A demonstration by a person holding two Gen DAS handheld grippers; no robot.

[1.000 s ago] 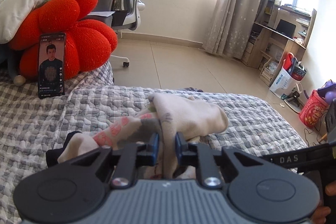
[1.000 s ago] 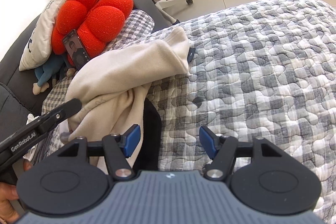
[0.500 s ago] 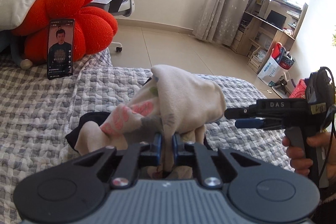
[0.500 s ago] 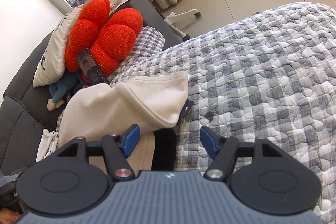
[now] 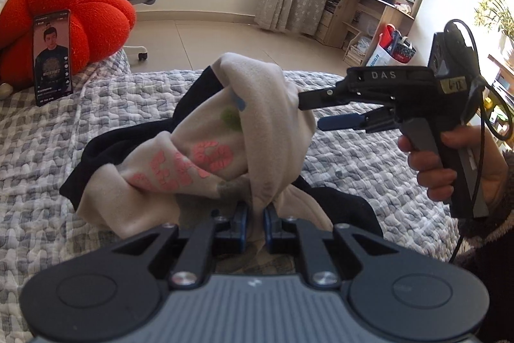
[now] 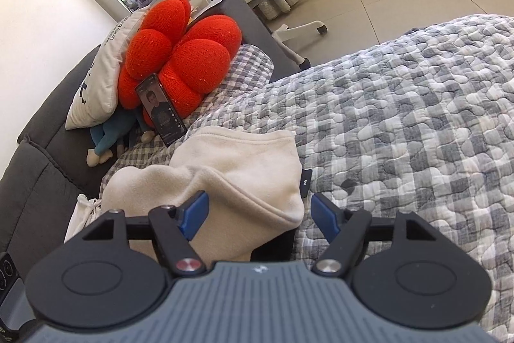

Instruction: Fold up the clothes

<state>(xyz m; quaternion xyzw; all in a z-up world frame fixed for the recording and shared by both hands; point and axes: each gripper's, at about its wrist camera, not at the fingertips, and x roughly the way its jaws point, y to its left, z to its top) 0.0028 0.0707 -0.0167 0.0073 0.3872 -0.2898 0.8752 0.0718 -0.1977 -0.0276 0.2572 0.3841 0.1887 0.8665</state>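
Step in hand is the pick-up: your left gripper (image 5: 255,222) pinches the cream garment (image 5: 257,124) bunched above the quilt (image 5: 38,150), while your right gripper (image 6: 258,212), jaws opening around a fold, needs a second edge

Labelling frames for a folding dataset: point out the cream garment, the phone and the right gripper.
cream garment (image 5: 270,105), left wrist view, raised fold.
phone (image 5: 52,57), left wrist view, screen.
right gripper (image 5: 310,113), left wrist view, between fingertips.

Grey-checked quilted bed (image 6: 401,124) bearing cream garment (image 6: 244,176), propped phone (image 6: 160,108), perhaps cushions (image 6: 180,53).
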